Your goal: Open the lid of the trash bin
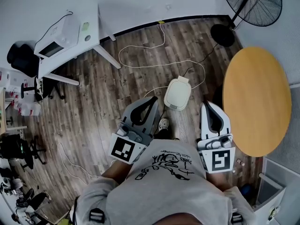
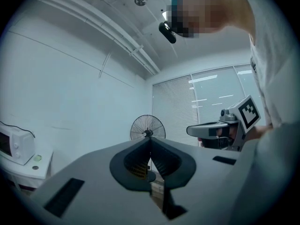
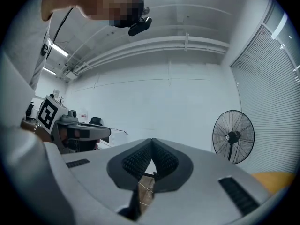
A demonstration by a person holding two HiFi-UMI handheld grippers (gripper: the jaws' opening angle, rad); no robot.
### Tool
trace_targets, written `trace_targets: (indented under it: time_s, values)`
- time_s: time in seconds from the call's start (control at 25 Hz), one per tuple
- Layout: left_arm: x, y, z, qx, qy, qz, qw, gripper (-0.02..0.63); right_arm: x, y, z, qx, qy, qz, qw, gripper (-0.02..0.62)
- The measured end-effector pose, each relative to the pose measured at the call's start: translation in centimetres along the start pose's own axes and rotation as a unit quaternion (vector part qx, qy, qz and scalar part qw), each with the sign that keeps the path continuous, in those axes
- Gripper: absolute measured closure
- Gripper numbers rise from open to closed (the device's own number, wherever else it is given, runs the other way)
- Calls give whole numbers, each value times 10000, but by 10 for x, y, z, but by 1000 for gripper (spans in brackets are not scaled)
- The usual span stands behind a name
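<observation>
A small white trash bin (image 1: 177,93) with a rounded lid stands on the wood floor just ahead of me, lid down. My left gripper (image 1: 154,99) is held level at waist height, left of the bin, tips touching, nothing held. My right gripper (image 1: 207,105) hangs to the bin's right, also shut and empty. In the left gripper view the left gripper (image 2: 150,140) points across the room, with the right gripper (image 2: 220,129) off to the side. The right gripper (image 3: 153,141) faces the far wall in its own view. Neither gripper view shows the bin.
A round wooden table (image 1: 255,100) stands close on my right. A black standing fan (image 1: 251,3) is at the far right. A white desk (image 1: 91,32) with a microwave (image 1: 58,36) is at the far left. White cables (image 1: 140,55) loop across the floor.
</observation>
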State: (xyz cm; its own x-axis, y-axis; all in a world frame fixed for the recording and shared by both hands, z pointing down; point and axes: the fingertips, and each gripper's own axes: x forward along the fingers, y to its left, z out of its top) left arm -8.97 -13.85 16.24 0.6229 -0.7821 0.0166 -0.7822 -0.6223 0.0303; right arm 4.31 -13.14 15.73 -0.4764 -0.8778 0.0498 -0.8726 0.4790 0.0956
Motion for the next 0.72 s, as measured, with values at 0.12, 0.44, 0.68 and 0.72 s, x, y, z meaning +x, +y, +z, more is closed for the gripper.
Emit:
trace_targets:
  time_s: [0.12,0.44,0.68,0.72]
  values:
    - [8,16,-1,6,21,-56,10000,591,18,-1,0,-18,26,-32,10000,589]
    - [27,43,-2,48,55,-189,9998,591,47,-6,-2,4,52,-131,9999,589]
    - [34,46,0,12,31,-157,9999,591,51,-13,-1,-38,83,-118,9999,589]
    - [35,45,0,9,15,-158,9999,591,51,-15,-1,-48,86,-114,9999,589]
